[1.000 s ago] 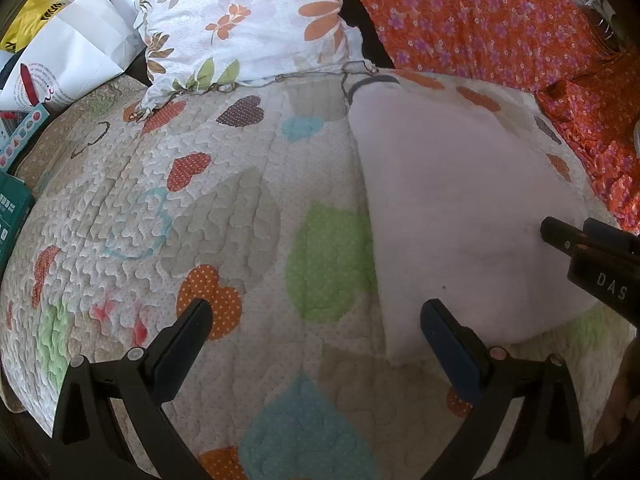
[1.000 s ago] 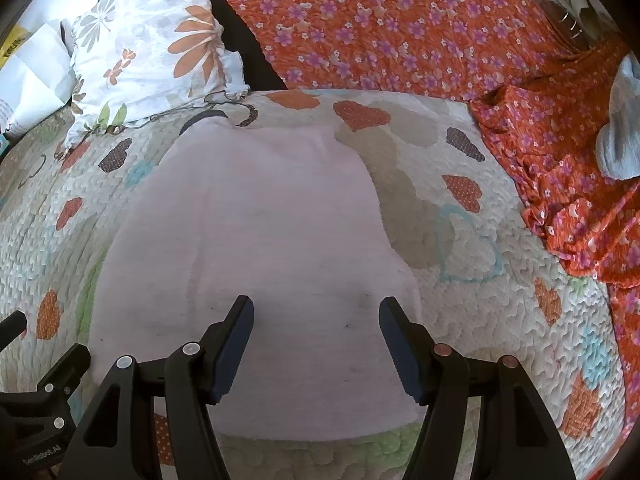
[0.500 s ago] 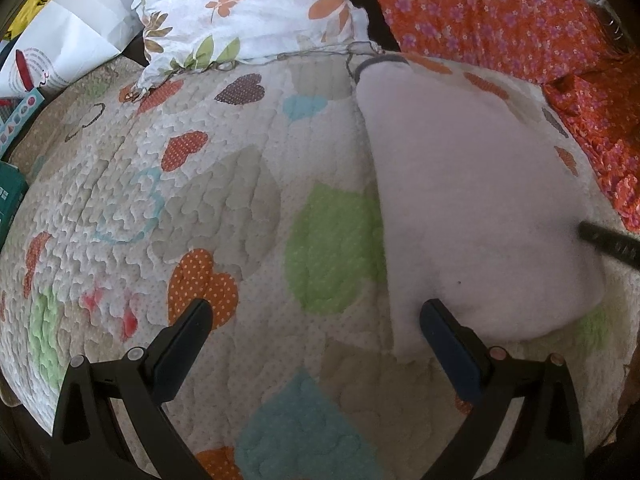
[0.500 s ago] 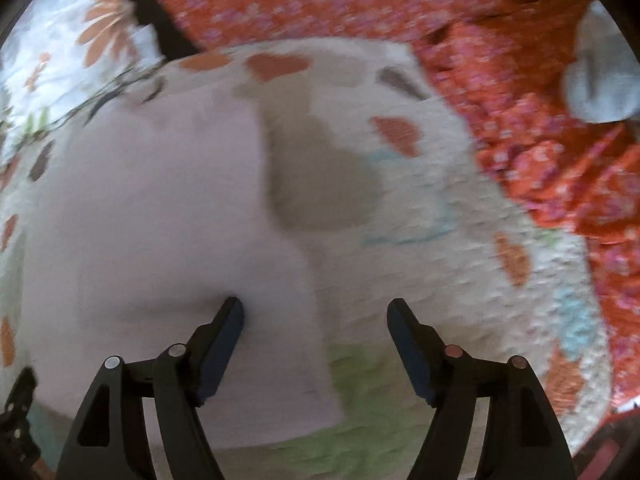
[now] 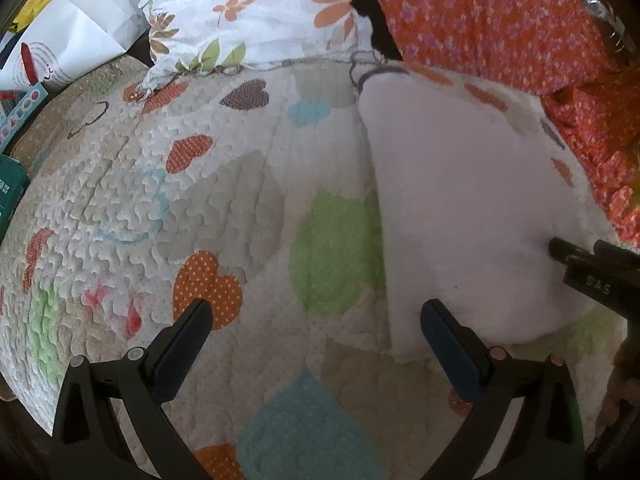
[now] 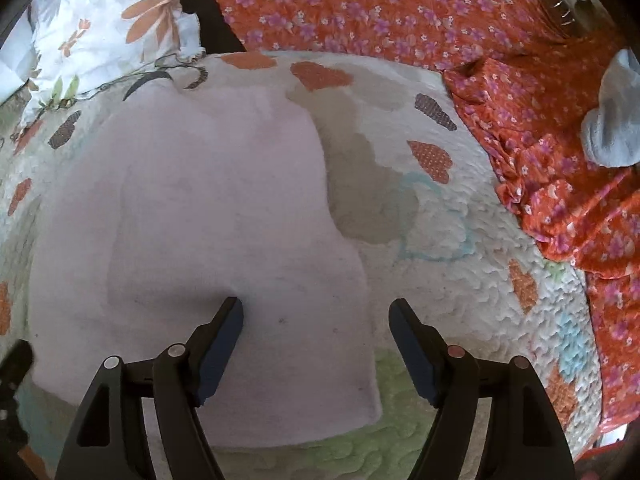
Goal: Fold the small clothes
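A pale pink garment [image 6: 224, 216] lies flat on the heart-patterned quilt [image 6: 460, 280]; it also shows in the left wrist view [image 5: 472, 208], on the right. My right gripper [image 6: 316, 320] is open, its left finger [image 6: 224, 328] pressing on the garment near its right front corner, its right finger over the quilt. My left gripper [image 5: 316, 324] is open over the quilt [image 5: 160, 208], its right finger [image 5: 444, 332] at the garment's left front corner. The right gripper's tip [image 5: 588, 260] shows at the right edge of the left wrist view.
A floral pillow [image 5: 248, 12] and an orange flowered cloth [image 6: 400, 4] lie behind the garment. A grey sock [image 6: 612, 120] rests on the orange cloth at right. White bags [image 5: 68, 32] and boxes [image 5: 12, 184] sit at far left.
The right gripper swung right toward the garment's right edge, then settled with its left finger on the garment. The left gripper stayed almost still.
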The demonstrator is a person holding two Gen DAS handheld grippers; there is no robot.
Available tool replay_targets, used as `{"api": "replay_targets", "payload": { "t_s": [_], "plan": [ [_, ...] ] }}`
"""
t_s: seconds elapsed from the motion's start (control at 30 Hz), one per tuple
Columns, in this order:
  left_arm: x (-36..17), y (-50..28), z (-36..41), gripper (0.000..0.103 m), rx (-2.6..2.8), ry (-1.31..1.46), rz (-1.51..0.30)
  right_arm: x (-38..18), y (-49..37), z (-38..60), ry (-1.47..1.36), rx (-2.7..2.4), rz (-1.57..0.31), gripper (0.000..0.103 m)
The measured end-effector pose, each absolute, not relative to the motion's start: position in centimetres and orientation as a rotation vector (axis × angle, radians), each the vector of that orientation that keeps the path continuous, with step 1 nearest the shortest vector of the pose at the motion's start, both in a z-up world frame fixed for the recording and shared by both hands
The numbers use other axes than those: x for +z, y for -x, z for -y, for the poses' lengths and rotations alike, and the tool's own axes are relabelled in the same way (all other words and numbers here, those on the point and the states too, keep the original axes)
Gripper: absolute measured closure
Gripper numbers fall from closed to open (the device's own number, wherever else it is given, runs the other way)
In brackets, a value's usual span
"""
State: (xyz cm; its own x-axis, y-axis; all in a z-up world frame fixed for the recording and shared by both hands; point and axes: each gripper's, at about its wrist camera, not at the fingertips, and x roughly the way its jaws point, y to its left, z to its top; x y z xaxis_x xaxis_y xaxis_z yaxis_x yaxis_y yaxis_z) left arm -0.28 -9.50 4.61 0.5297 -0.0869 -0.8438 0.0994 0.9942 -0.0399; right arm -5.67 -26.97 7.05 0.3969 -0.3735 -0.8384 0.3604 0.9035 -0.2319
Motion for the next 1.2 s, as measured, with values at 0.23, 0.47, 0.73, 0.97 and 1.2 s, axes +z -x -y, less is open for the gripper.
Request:
{"api": "replay_targets", "payload": {
  "t_s": [0.23,0.47,0.73,0.97,1.2],
  "plan": [
    [5.7,0.8,9.6,0.0,-0.141,-0.005,-0.967,8.1,6.6,28.8,-0.072,-0.522,-1.018,0.022],
    [5.7,0.9,9.5,0.0,-0.136,-0.003,-0.965,8.2,5.6,26.4,-0.006,-0.452,-0.992,0.022],
    [5.8,1.0,9.4,0.0,-0.135,-0.005,-0.96,7.5,5.7,27.5,0.017,-0.525,-1.035,0.018],
    [6.0,1.1,9.5,0.0,-0.13,-0.008,-0.951,9.2,6.3,26.4,-0.013,-0.463,-0.918,0.018],
    [6.1,1.1,9.3,0.0,-0.128,-0.003,-0.952,7.2,4.6,25.3,0.051,-0.442,-1.0,0.017]
  ]
}}
